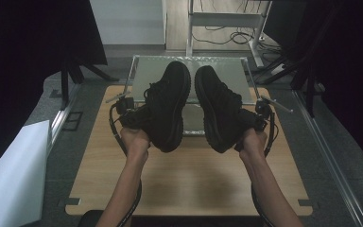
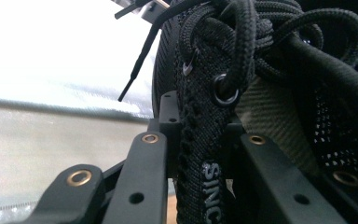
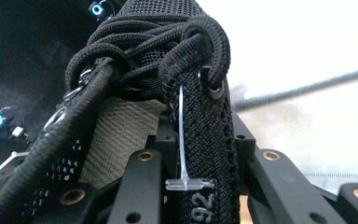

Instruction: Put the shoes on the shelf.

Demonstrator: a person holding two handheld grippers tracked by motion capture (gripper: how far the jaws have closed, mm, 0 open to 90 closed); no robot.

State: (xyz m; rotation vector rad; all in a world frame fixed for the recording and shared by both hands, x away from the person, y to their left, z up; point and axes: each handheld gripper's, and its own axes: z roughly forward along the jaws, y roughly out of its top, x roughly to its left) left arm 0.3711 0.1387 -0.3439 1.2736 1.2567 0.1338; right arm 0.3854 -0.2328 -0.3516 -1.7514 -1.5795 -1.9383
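With each black shoe (image 1: 168, 106) (image 1: 219, 108) pinched only by its collar edge in the closed left gripper (image 2: 200, 154) and right gripper (image 3: 198, 158), either could be dropped onto the worktop (image 1: 189, 177).

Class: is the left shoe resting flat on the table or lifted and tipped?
Lifted and tipped. The left shoe hangs above the table, sole facing the right shoe, its collar pinched in the left claw.
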